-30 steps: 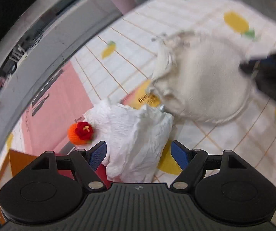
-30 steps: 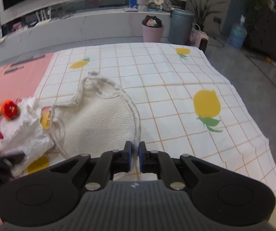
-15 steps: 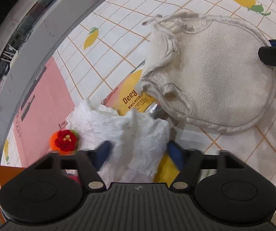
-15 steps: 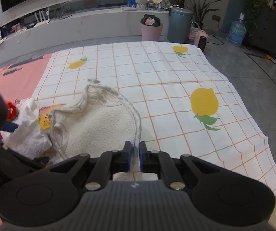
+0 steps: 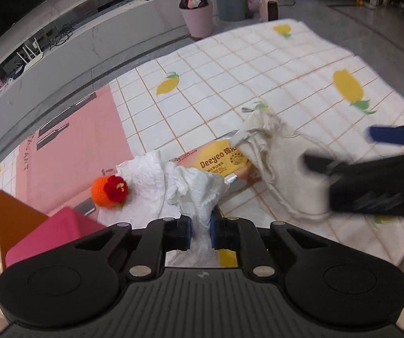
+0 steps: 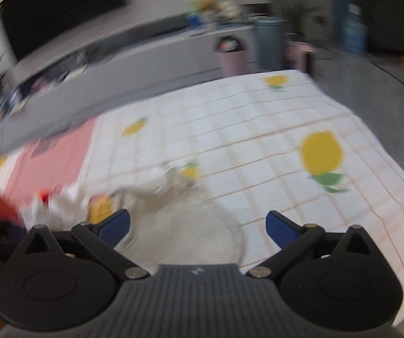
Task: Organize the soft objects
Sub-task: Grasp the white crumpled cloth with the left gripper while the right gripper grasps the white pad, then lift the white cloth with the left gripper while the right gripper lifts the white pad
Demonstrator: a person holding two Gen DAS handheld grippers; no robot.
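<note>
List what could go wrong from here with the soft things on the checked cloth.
1. The left hand-held gripper pinches only a fold of the white crumpled cloth; lifting may drag the knitted orange toy resting on it.
2. The right hand-held gripper is opening over the cream bag, which covers the yellow packet.

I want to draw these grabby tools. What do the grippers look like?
Both match. The left gripper has a black ribbed body, two big round black discs, angled black arms with small silver rivets, and blue finger pads. The right gripper looks the same, with blue fingertips and a tiny logo on its ribbed top.
</note>
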